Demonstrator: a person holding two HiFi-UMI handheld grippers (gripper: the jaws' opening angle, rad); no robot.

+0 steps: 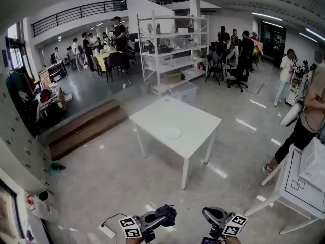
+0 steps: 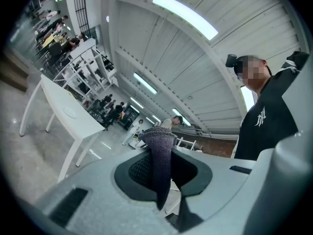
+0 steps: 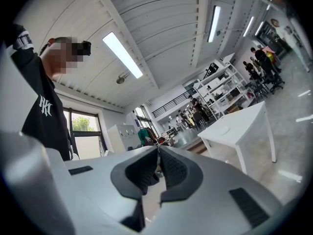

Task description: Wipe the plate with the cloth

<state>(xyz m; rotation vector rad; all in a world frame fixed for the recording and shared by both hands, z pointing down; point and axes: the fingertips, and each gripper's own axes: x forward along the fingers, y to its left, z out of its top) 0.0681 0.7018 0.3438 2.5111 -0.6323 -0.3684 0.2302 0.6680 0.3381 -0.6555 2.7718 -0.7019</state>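
A small white plate (image 1: 171, 133) lies on a white table (image 1: 190, 118) in the middle of the room, well away from both grippers. At the bottom edge of the head view, my left gripper (image 1: 161, 217) is shut on a dark knitted cloth (image 1: 168, 214). The left gripper view shows the cloth (image 2: 160, 146) pinched upright between the jaws, with the table (image 2: 58, 106) and plate (image 2: 71, 113) far off to the left. My right gripper (image 1: 210, 214) is held beside it, jaws closed together with nothing between them (image 3: 157, 152). In the right gripper view the table (image 3: 239, 126) stands at the right.
A metal shelving rack (image 1: 172, 50) stands behind the table, with wooden steps (image 1: 84, 126) to its left. A second white table (image 1: 299, 187) and a person (image 1: 304, 121) are at the right. A power strip (image 1: 106, 231) lies on the floor near my left gripper. Several people stand further back.
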